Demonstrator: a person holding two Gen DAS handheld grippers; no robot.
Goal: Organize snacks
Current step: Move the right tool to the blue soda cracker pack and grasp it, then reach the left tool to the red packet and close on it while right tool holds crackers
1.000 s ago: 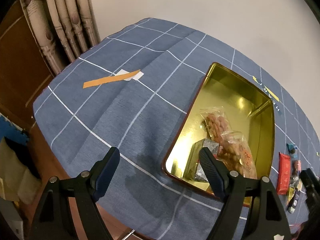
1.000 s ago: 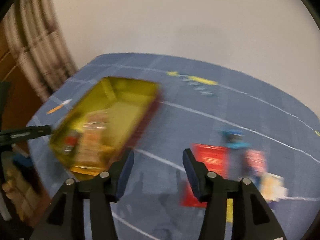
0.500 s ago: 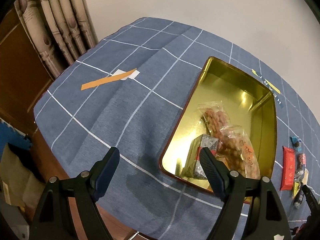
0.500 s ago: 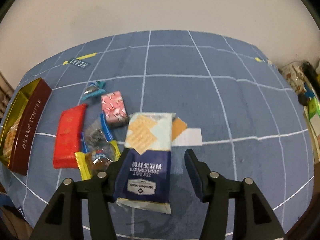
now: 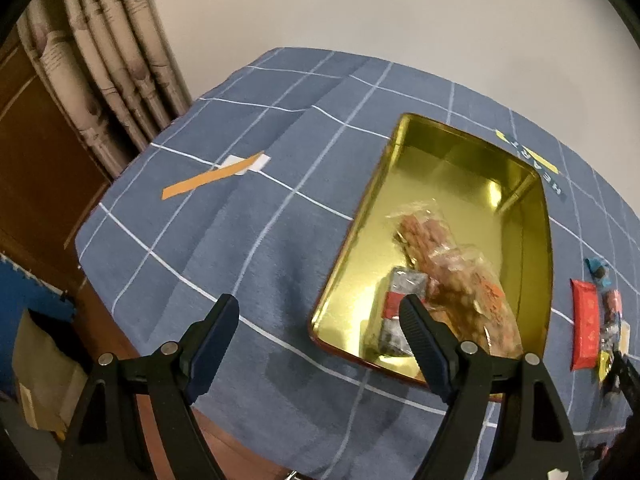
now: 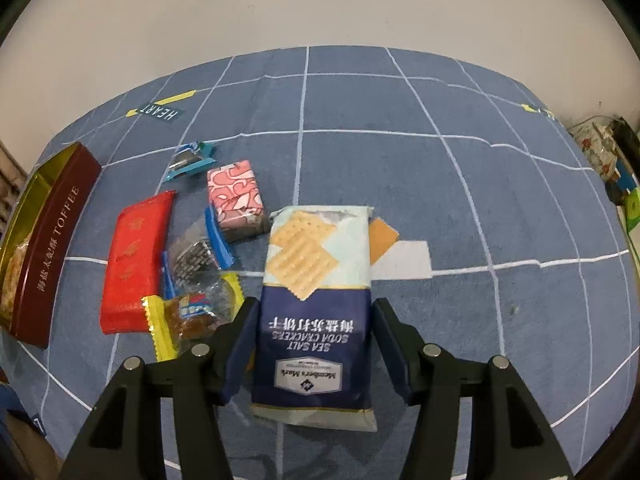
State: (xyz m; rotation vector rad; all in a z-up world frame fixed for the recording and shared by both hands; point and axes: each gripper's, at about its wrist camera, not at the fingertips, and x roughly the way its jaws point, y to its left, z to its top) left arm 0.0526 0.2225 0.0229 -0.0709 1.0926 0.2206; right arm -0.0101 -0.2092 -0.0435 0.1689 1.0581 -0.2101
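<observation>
A gold toffee tin [image 5: 532,248] with a dark red outside [image 6: 52,240] lies open on the blue checked cloth. It holds two clear bags of nuts [image 5: 468,276] and a silver packet [image 5: 400,292]. My left gripper [image 5: 320,320] is open and empty above the tin's near left corner. My right gripper [image 6: 314,320] is open, its jaws on either side of a soda cracker pack [image 6: 316,300] lying on the cloth. Left of the pack lie a red packet [image 6: 132,264], a pink packet [image 6: 236,196], a yellow-edged candy [image 6: 192,312] and blue-edged sweets [image 6: 196,252].
An orange strip on white paper [image 5: 212,178] lies left of the tin. An orange and white card [image 6: 400,256] lies under the cracker pack's right side. Curtains [image 5: 100,64] hang at the far left. The table edge is close below both grippers. Clutter [image 6: 604,156] sits past the right edge.
My right gripper swung from the tin to the snack pile and moved in around the cracker pack. My left gripper drifted slightly and stayed open.
</observation>
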